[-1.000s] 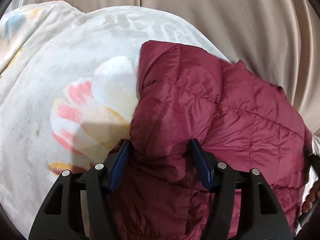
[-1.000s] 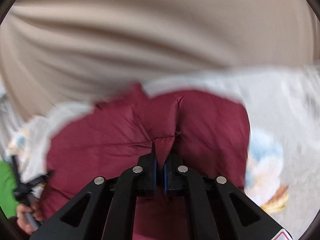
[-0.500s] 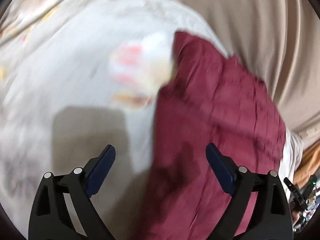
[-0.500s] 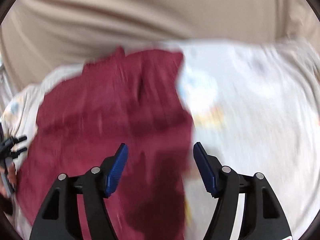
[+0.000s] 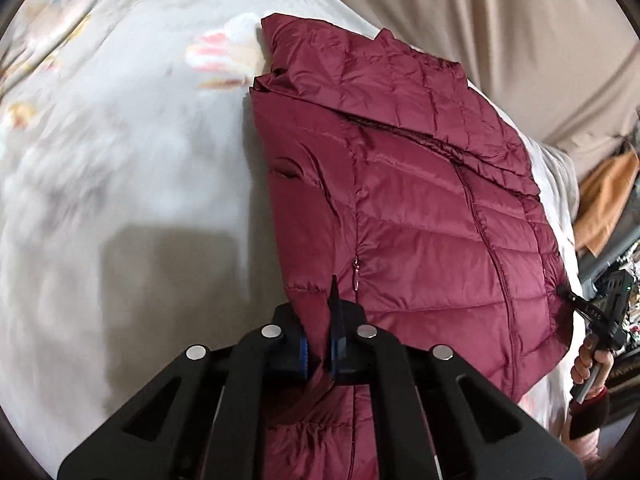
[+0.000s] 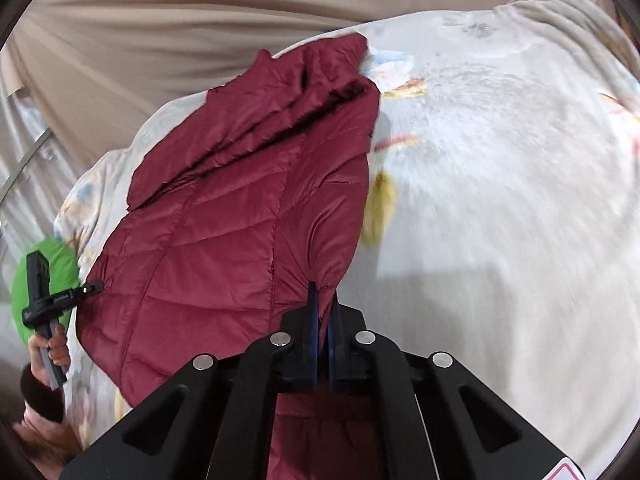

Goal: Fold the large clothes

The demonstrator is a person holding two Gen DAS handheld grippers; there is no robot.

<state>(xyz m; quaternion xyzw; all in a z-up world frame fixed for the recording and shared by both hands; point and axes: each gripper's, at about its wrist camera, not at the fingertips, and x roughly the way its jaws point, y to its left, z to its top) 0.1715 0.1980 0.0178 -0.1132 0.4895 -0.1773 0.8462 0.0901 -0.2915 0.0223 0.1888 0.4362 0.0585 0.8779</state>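
Maroon quilted jacket [image 5: 420, 208] on pale floral blanket [image 5: 120, 160], hem pinched in left tool [image 5: 318, 344] and right tool [image 6: 323, 344], no legible writing

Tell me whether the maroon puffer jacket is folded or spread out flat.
Partly folded. The maroon puffer jacket lies on the floral blanket with its top part doubled over the body, while the zip front below stays one flat panel.
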